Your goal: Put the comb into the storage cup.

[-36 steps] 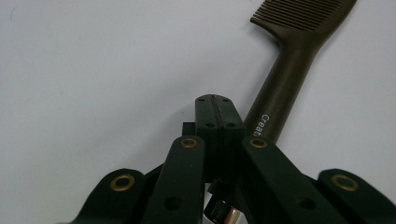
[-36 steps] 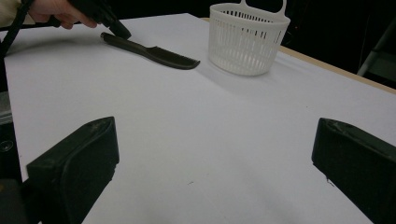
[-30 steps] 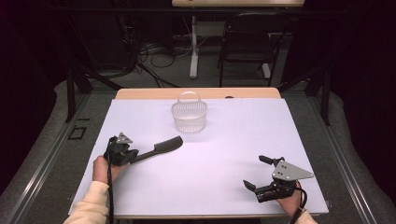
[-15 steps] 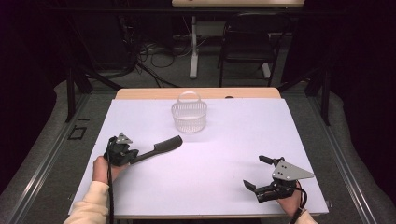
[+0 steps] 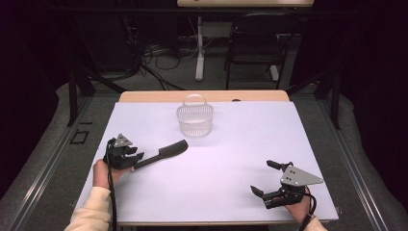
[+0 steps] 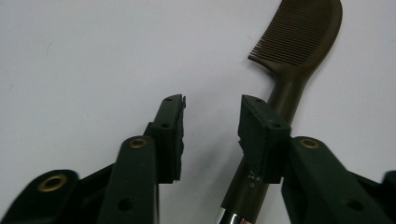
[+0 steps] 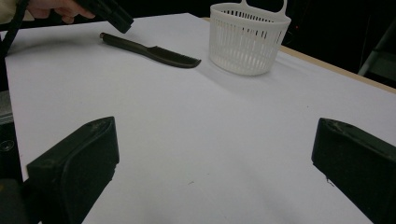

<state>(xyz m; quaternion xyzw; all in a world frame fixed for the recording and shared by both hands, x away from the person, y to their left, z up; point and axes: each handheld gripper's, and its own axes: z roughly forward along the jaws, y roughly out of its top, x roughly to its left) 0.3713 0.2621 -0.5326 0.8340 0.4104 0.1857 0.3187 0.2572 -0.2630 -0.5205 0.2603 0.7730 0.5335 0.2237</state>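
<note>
Nearest the person, the right gripper (image 5: 267, 179) hovers over the white table (image 5: 231, 163) with its jaws spread wide and nothing between them. Farther in at the left, the left gripper (image 5: 136, 158) stands partly open, gripping nothing; the dark comb (image 6: 285, 74) lies flat with its handle under one jaw. Beyond, a white slotted basket (image 5: 195, 119) stands upright near the far edge; its contents cannot be told.

A dark brown comb (image 6: 293, 51) with fine, close-set teeth is lying on the plain white table (image 5: 231, 159). The basket (image 5: 195, 120) is showing white, its wall patterned with narrow vertical slits. Both grippers are showing black, the left gripper (image 6: 212, 122) carrying small brass-coloured rivets.
</note>
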